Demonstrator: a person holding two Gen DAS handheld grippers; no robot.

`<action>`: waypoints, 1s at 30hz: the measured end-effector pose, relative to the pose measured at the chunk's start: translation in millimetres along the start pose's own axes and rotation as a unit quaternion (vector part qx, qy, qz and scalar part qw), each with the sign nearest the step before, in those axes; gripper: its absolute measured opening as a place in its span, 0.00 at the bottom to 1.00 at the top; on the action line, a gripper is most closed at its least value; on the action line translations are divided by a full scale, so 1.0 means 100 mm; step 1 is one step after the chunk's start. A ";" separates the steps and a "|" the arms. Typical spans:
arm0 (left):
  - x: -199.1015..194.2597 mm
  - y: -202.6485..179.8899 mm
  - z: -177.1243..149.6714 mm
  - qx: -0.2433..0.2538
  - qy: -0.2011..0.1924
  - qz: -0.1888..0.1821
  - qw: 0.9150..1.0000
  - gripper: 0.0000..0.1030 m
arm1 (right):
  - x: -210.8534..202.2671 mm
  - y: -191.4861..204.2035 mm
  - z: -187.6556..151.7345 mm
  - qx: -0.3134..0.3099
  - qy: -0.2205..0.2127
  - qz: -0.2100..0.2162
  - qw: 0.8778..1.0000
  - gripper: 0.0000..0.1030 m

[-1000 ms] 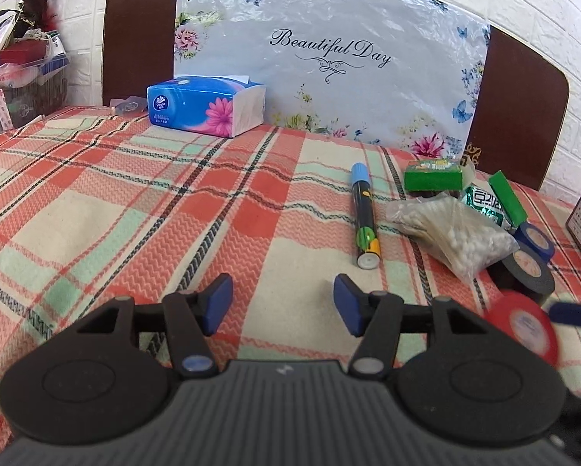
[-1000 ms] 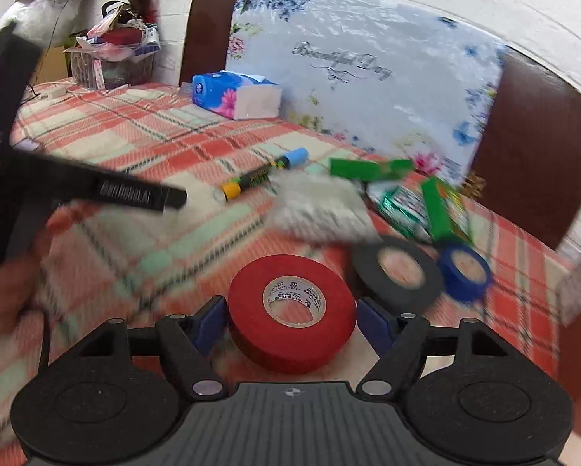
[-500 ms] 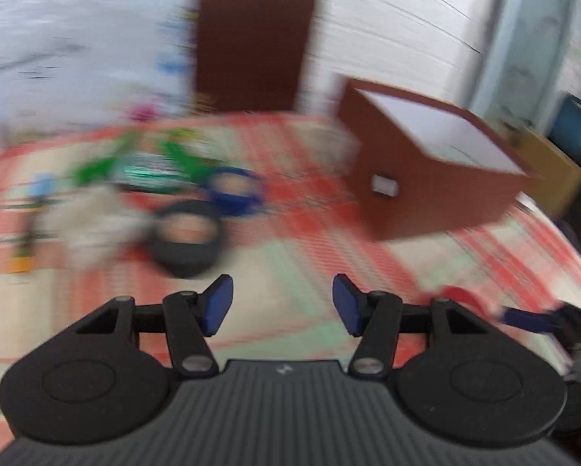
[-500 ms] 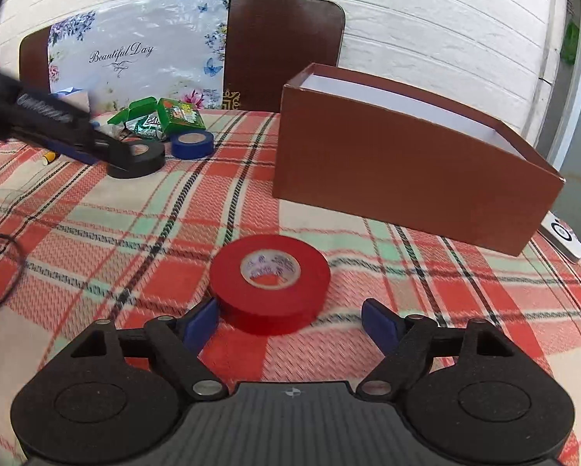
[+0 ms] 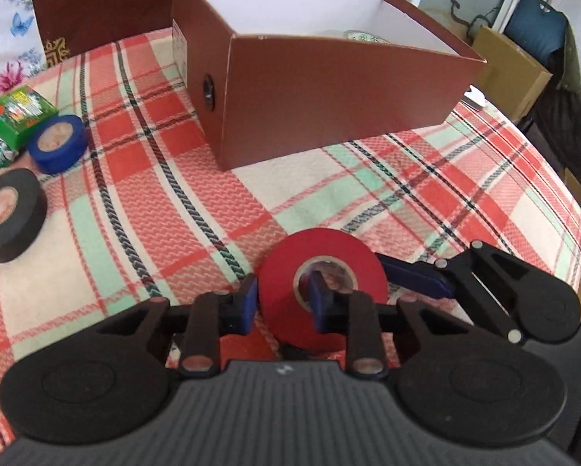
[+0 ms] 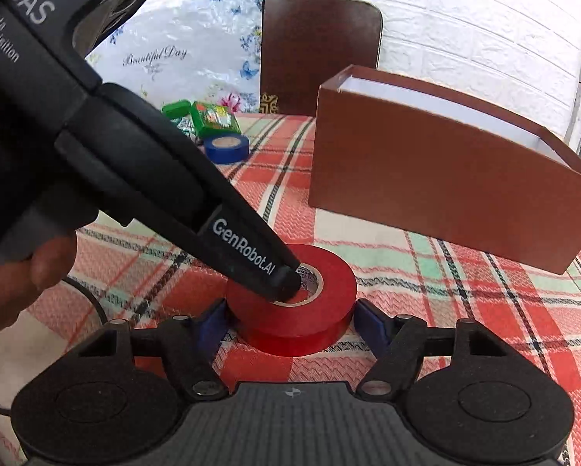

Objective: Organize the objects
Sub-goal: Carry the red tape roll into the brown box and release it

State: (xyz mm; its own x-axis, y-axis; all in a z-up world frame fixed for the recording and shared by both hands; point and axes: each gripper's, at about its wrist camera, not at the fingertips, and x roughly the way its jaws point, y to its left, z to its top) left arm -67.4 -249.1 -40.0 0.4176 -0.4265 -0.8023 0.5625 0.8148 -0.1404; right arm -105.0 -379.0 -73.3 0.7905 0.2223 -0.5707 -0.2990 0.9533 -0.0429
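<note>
Left gripper jaws are closing on the red tape roll's wall; right gripper jaws, also closing, are straddling it unpressed.

Tape roll: red, between jaws. Tape rolls beyond jaws: blue, black. Box: brown, white inside. Tablecloth: red-green plaid.

Red roll of tape: on the plaid tablecloth, in front of the brown open cardboard box.
Left gripper: closing; one finger in the roll's core, one outside.
Right gripper: closing, straddling it.
Blue tape roll, black tape roll: left of the box.
</note>
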 end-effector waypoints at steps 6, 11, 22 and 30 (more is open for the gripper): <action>-0.52 -0.17 0.51 0.029 -0.084 0.005 0.996 0.29 | -0.31 -0.23 0.39 0.000 -0.111 -0.027 0.993 0.68; -0.65 -0.26 1.16 0.047 -0.155 0.028 0.986 0.29 | -0.19 -0.57 0.96 0.001 -0.170 -0.050 0.984 0.68; 0.19 0.02 1.65 0.019 -0.091 0.060 0.994 0.29 | 0.66 -1.02 1.19 0.061 -0.110 -0.038 0.991 0.72; 0.01 -0.04 1.51 0.015 -0.101 0.054 0.993 0.36 | 0.38 -1.02 1.13 0.077 -0.123 -0.048 0.988 0.71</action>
State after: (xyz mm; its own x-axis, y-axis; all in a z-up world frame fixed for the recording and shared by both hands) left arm 38.7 -311.8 47.7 0.6097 -0.4104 -0.6781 0.5264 0.8493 -0.0407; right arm 15.8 -444.4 2.5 0.9226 0.1546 -0.3534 -0.1465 0.9880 0.0498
